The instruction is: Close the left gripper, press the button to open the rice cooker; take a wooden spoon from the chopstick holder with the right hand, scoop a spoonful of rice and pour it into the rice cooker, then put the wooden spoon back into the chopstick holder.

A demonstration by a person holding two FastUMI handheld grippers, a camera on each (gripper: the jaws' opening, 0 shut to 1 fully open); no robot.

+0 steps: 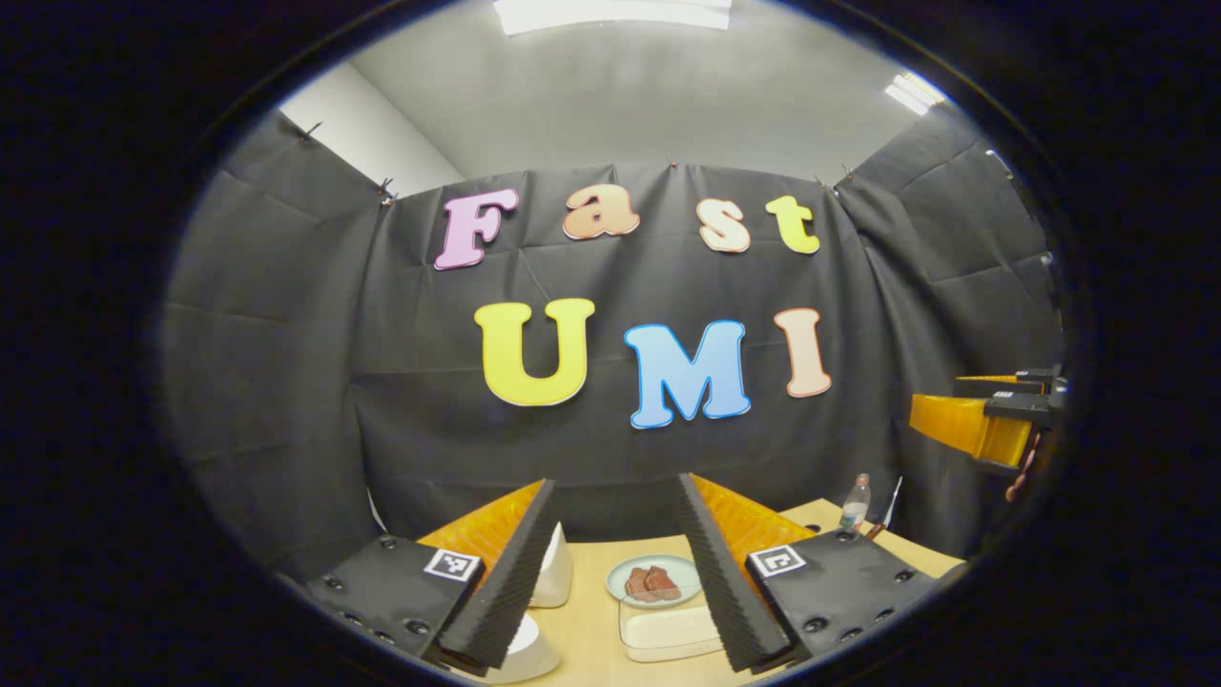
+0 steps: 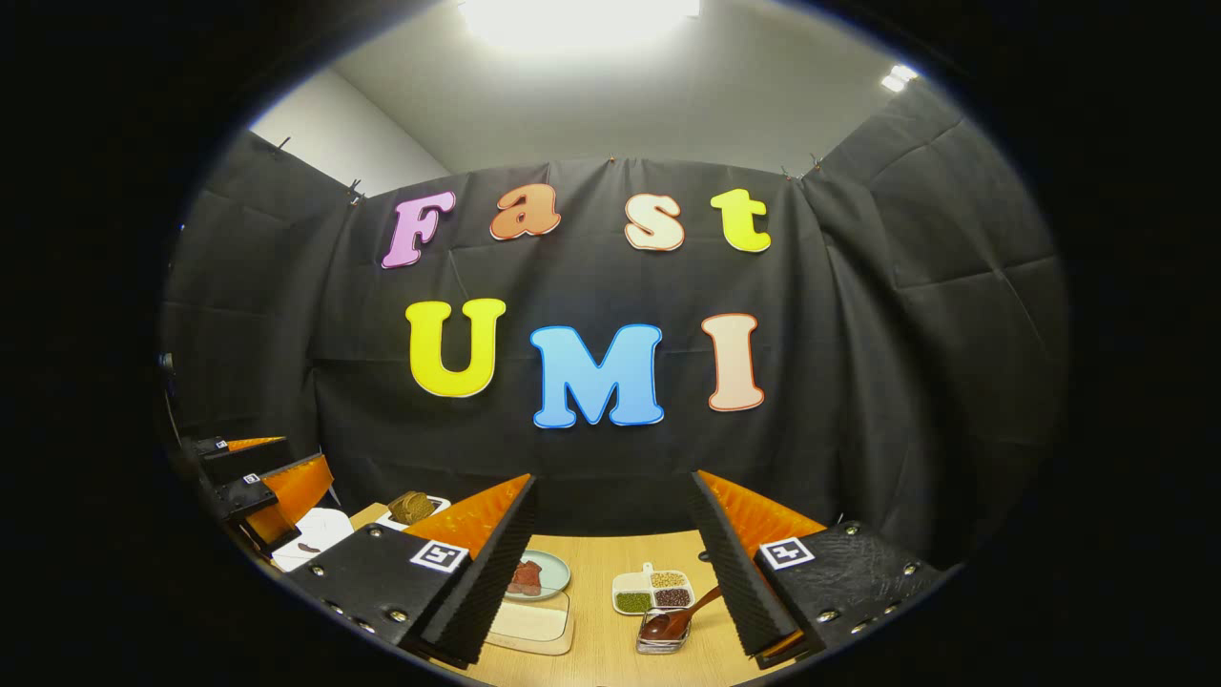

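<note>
A dark wooden spoon (image 2: pixel 685 614) leans in a small clear holder (image 2: pixel 658 637) on the wooden table, just inside the right finger of my right gripper (image 2: pixel 612 475), which is open and empty. A shallow box of whitish contents (image 2: pixel 529 620) lies below its left finger. My left gripper (image 1: pixel 617 482) is open too, with a white rounded object (image 1: pixel 551 572), possibly the rice cooker, beside its left finger and the whitish box (image 1: pixel 668 632) between the fingers. The right gripper (image 1: pixel 983 420) hovers at the far right of the left gripper view. The left gripper (image 2: pixel 272 468) appears at the left edge of the right gripper view.
A pale plate with red meat slices (image 1: pixel 653 580) sits mid-table. A divided dish of beans (image 2: pixel 653 590) stands behind the spoon holder. A water bottle (image 1: pixel 856 503) is at the back right. Bread on a tray (image 2: pixel 412 506) and a white object (image 2: pixel 315 534) are at the left.
</note>
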